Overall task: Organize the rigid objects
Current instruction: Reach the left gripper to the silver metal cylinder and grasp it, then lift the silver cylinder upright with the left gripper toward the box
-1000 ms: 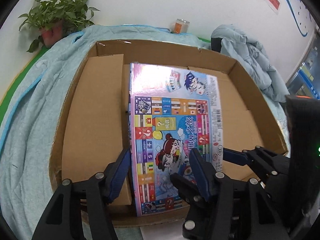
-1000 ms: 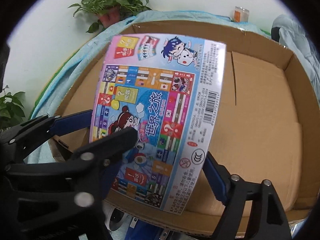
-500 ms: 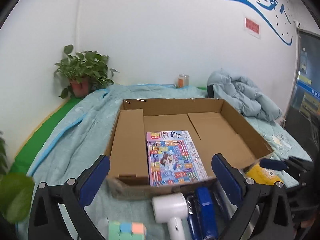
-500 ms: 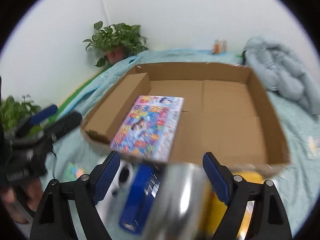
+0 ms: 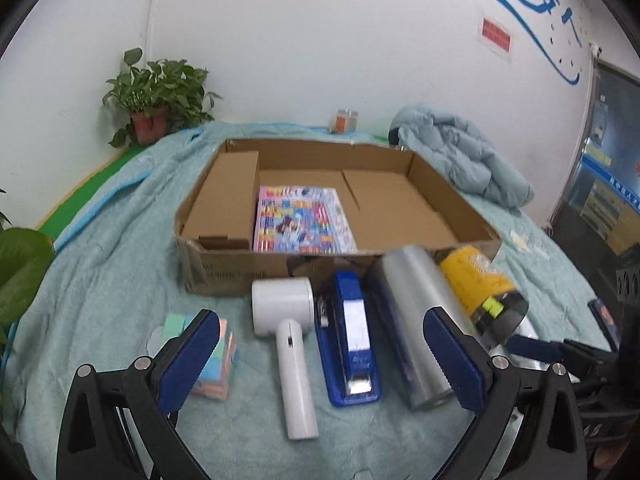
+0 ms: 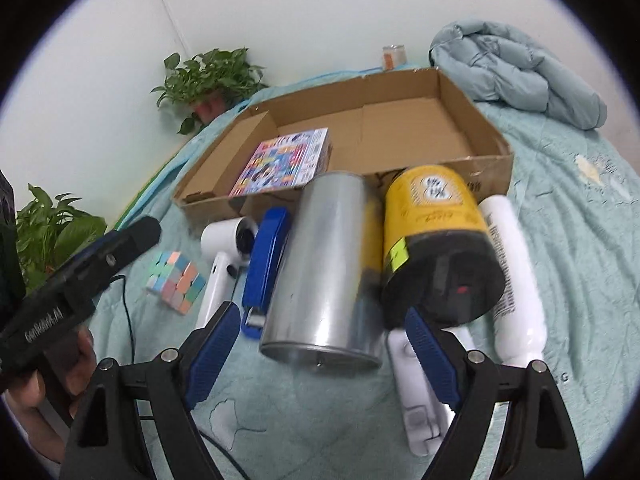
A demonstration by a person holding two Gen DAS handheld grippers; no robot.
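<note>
At 12 o'clock of right gripper [image 6: 316, 354], wide and empty: silver metal cylinder [image 6: 324, 268] lying, long axis pointing away; left gripper [image 5: 320, 354] likewise gaping, farther off.

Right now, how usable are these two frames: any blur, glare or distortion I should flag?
Left wrist view: strong fisheye bending and dark corners; the game box and silver cylinder are motion-smeared, the stapler sharper. Right wrist view: black circular vignette; the silver cylinder and yellow canister look soft, with glare streaks on the metal.
</note>
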